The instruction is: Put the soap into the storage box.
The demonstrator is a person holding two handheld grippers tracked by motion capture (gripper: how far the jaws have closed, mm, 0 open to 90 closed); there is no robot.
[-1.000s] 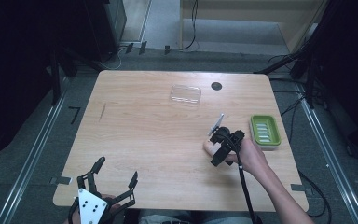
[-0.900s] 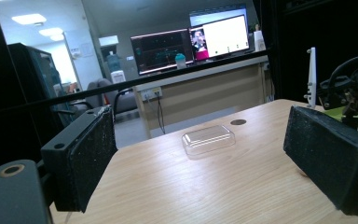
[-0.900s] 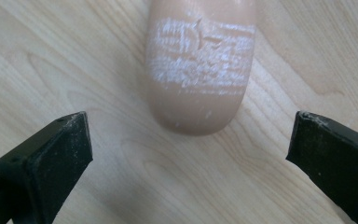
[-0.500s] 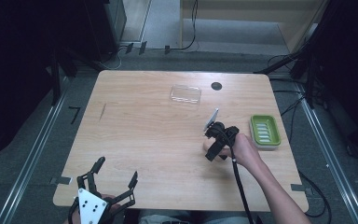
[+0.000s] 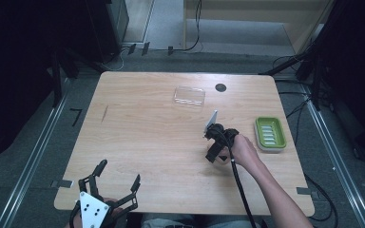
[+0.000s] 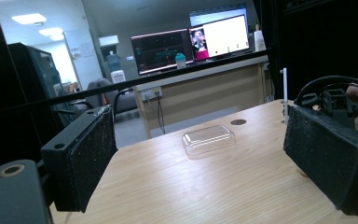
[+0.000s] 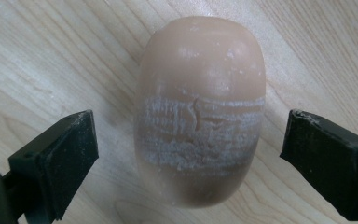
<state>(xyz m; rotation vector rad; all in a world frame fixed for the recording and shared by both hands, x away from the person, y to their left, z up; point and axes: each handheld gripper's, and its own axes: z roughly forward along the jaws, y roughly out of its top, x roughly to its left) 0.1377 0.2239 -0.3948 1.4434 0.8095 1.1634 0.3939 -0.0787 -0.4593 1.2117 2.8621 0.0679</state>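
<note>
My right gripper (image 7: 189, 154) points down at the light wooden table (image 5: 142, 142), right of its middle; its fingers (image 7: 58, 151) are spread wide on either side of a tan oval bar of soap (image 7: 200, 109), not touching it. My left gripper (image 5: 108, 190) hangs at the near left corner, fingers (image 6: 81, 156) apart and empty.

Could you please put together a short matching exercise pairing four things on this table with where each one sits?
Things:
1. soap bar
2. clear plastic lid
3. green soap dish
4. left gripper

Places:
A. at the table's near left edge, jaws apart
B. near the table's right edge
C. toward the far side, beside a dark round hole
D. on the wood between the right gripper's open jaws

Pairs: 1-D, 2-C, 3-B, 4-A
</note>
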